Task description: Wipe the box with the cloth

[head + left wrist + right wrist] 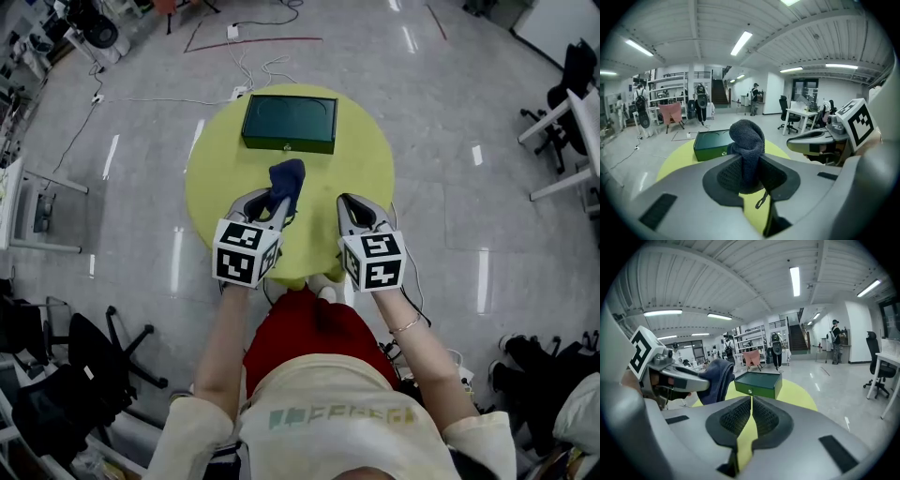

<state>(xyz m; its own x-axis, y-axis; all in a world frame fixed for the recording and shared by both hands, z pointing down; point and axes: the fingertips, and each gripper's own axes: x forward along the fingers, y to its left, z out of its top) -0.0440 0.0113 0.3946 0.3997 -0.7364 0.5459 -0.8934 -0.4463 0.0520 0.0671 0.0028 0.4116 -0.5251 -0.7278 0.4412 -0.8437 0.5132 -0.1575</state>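
Observation:
A dark green flat box (290, 122) lies at the far side of the round yellow table (366, 178); it also shows in the left gripper view as the box (710, 144) and in the right gripper view as the box (759, 383). My left gripper (274, 208) is shut on a dark blue cloth (288, 181), held above the table's near half. The cloth (747, 145) stands up between the jaws. The cloth (716, 379) hangs at the left. My right gripper (354, 208) hovers beside it, shut and empty; the right gripper (751, 416) shows its pads touching.
Cables and a power strip (238, 92) lie on the grey floor beyond the table. Office chairs (89, 361) stand at the left, desks and a chair (562, 103) at the right. The person's red-clad legs (305, 333) are against the table's near edge.

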